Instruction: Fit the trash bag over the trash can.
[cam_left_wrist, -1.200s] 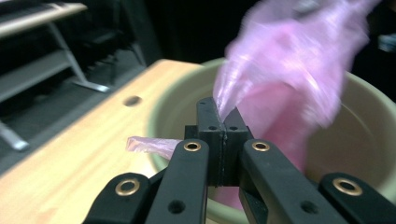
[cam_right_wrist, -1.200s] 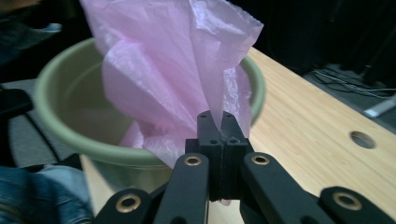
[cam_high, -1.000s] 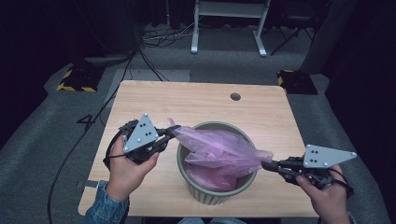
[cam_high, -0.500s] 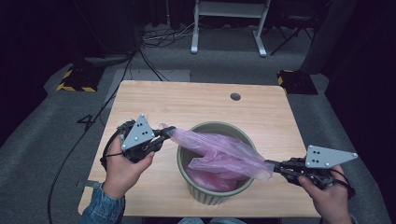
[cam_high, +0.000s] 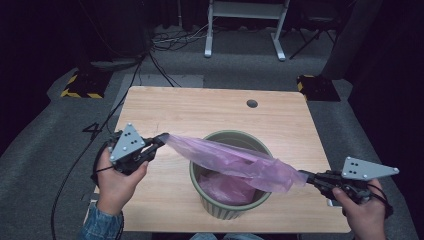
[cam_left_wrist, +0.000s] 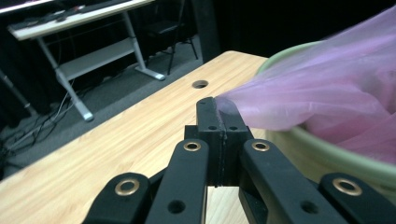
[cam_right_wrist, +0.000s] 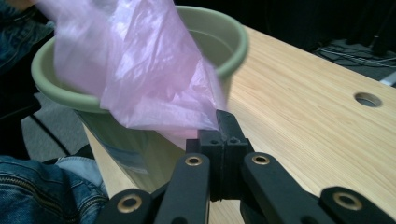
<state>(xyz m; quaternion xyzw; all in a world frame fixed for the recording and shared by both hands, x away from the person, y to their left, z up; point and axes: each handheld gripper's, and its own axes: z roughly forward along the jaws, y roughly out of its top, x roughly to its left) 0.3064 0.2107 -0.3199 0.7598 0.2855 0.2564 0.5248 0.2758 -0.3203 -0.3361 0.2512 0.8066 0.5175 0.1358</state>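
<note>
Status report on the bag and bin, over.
Left gripper and right gripper both shut on pink bag. Bag stretched across green bin, part inside. Nothing in the way.

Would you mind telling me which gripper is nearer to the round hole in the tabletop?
Left. The left gripper sits left of and below the hole; the right gripper lies farther, beyond the green bin.

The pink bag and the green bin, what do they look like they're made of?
Pink bag: thin plastic film, likely; translucent, glossy, creased where it is pulled taut. Green bin: probably moulded plastic, though the look leaves that open; smooth, matte, uniform pale green with a rolled rim.
</note>
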